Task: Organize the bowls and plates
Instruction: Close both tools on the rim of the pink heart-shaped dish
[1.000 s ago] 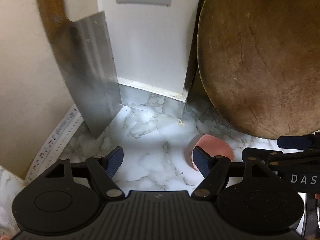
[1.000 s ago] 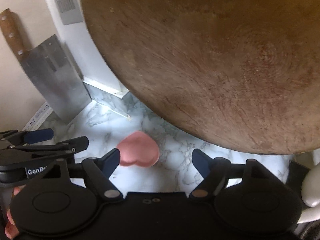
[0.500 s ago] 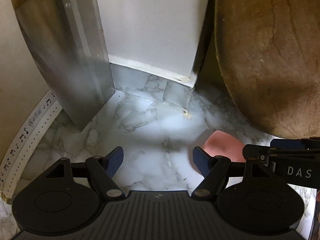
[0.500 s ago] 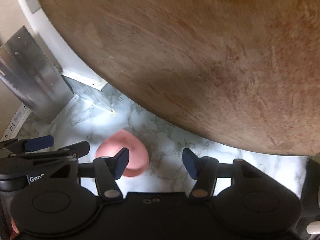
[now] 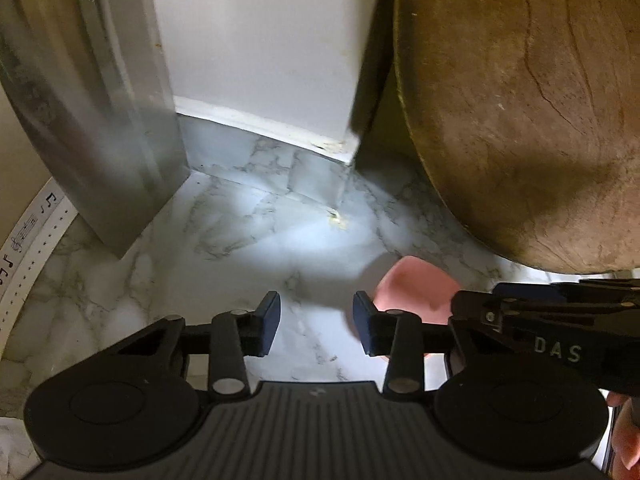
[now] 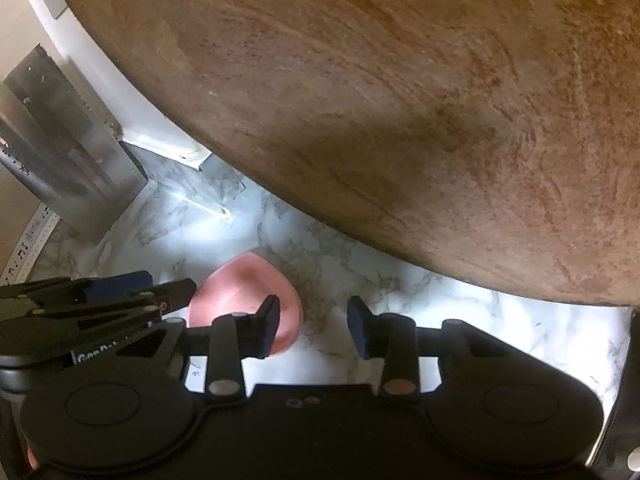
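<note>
A small pink heart-shaped dish lies on the marble counter between my two grippers. My left gripper hovers low over the counter with its jaws closing; only bare marble shows between them, and the dish sits just behind its right finger. My right gripper is also closing on nothing, the dish behind its left finger. Each gripper shows from the side in the other's view: the right gripper, the left gripper.
A big round wooden cutting board leans upright at the back right, close over the dish. A steel cleaver stands on the left against the wall. A white pillar fills the corner. A strip with music notes edges the left.
Both grippers have sunk toward the counter and come nearer the back corner. Both pairs of jaws have narrowed. The pink dish has stayed where it lay.
</note>
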The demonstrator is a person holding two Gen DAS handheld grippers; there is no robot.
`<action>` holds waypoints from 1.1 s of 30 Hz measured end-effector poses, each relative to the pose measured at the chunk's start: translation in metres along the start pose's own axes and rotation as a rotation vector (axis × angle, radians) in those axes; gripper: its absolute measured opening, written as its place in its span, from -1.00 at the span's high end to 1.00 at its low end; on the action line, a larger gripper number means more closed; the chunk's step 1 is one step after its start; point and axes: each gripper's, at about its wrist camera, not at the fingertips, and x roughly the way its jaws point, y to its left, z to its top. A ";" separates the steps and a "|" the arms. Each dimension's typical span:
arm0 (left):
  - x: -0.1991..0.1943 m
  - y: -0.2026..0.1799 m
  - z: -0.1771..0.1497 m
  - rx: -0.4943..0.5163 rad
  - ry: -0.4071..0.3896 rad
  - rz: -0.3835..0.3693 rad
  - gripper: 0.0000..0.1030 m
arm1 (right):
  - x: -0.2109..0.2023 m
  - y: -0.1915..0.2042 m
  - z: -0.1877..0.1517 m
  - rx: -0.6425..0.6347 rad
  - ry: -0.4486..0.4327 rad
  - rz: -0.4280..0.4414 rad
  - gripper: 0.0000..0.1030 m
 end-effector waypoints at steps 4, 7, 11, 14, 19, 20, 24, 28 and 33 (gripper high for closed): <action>0.000 -0.001 0.000 -0.023 0.008 -0.035 0.25 | 0.003 0.002 0.000 -0.001 0.006 0.002 0.41; -0.003 0.004 0.004 -0.069 0.003 -0.058 0.25 | 0.003 0.002 -0.001 0.003 0.009 0.009 0.41; -0.006 0.013 0.007 -0.134 0.021 -0.107 0.25 | 0.000 0.000 -0.001 0.008 0.009 0.011 0.40; -0.006 0.009 0.006 -0.127 0.037 -0.114 0.25 | -0.004 -0.001 0.000 0.008 0.004 0.010 0.40; -0.004 0.001 0.006 -0.126 0.050 -0.134 0.25 | -0.007 -0.003 0.001 0.005 0.000 0.004 0.40; -0.003 -0.001 0.006 -0.124 0.056 -0.135 0.25 | -0.007 -0.002 0.001 0.004 0.001 0.003 0.41; 0.002 -0.007 0.005 -0.111 0.072 -0.127 0.25 | -0.005 0.000 -0.001 0.000 0.005 0.001 0.56; 0.005 -0.010 0.004 -0.108 0.084 -0.132 0.49 | -0.005 0.001 -0.002 -0.001 0.012 0.008 0.73; 0.007 -0.009 0.004 -0.104 0.093 -0.135 0.79 | -0.005 0.005 -0.006 -0.013 0.021 0.017 0.84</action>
